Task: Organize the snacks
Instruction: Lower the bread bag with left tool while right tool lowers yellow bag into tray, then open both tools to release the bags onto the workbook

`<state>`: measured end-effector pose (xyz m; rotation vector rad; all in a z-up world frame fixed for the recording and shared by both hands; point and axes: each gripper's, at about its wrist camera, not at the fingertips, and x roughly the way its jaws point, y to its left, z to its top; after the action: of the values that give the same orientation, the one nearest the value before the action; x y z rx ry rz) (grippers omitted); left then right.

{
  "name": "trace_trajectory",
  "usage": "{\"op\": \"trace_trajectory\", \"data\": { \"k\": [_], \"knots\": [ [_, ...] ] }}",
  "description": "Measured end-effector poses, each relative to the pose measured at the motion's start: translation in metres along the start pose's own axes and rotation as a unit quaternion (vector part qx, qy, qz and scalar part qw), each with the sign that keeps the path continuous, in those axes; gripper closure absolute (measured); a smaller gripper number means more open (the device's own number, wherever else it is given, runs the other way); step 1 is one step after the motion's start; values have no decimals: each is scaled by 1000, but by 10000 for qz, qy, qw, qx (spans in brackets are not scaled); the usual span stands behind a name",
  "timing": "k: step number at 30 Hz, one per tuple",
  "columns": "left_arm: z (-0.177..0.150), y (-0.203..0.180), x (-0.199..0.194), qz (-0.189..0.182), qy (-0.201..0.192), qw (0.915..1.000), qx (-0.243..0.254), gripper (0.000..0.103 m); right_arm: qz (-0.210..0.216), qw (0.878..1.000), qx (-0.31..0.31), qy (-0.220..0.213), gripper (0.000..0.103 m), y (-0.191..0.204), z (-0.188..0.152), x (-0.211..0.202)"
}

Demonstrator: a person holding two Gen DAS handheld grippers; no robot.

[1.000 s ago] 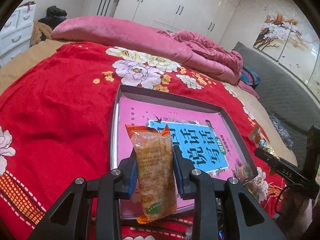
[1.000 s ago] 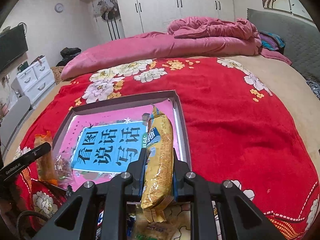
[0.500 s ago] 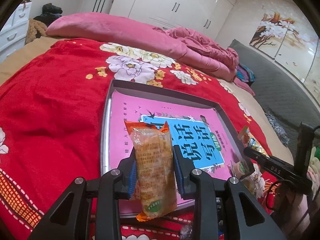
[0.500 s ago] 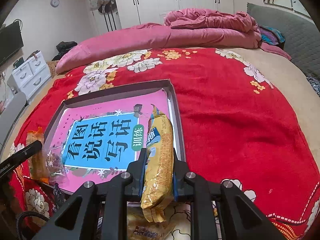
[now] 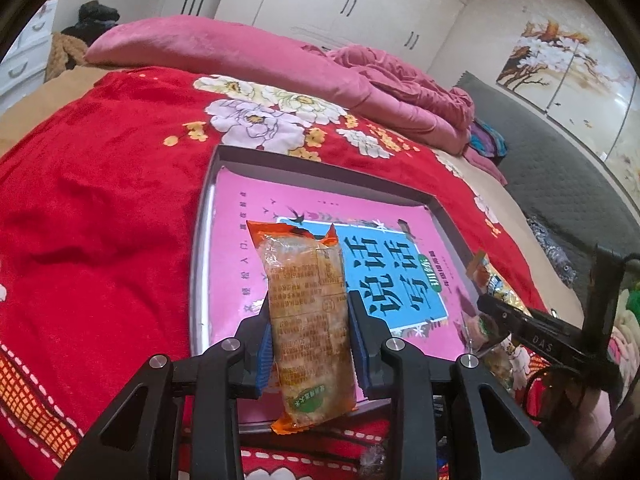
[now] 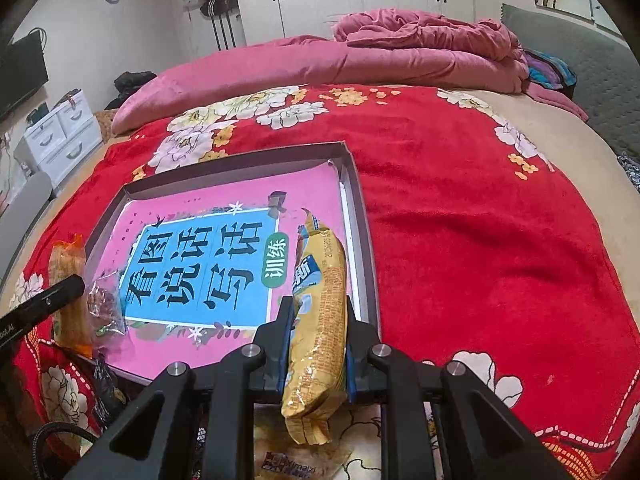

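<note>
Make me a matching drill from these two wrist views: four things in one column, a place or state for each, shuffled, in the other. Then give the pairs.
Things
1. orange snack packet
2. yellow snack packet
3. pink book
4. pink quilt

Places or states
A. lying flat inside the grey tray
B. gripped in the left claw
C. bunched at the far end of the bed
D. gripped in the right claw

Pairs: 1-B, 2-D, 3-A, 4-C

Two wrist fisheyes, close above the bed, both facing the tray [image 5: 202, 236].
</note>
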<state>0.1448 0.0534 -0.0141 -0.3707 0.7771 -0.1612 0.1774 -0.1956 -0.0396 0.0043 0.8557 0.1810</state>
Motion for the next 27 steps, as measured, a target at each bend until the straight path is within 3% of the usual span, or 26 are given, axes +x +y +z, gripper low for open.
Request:
{"op": "trace_trajectory", "data": {
  "k": [12, 17, 27],
  "knots": [
    [1, 9, 2, 104, 41, 9998, -164, 68, -6, 9999, 95, -30, 80, -2, -3, -4],
    [-1, 11, 6, 152, 90, 9996, -199, 63, 45, 9999, 130, -91, 71, -2, -3, -10],
    [-1, 12, 2, 132, 43, 9996, -232, 49, 69, 9997, 175, -137, 67, 0, -6, -17]
  ]
}}
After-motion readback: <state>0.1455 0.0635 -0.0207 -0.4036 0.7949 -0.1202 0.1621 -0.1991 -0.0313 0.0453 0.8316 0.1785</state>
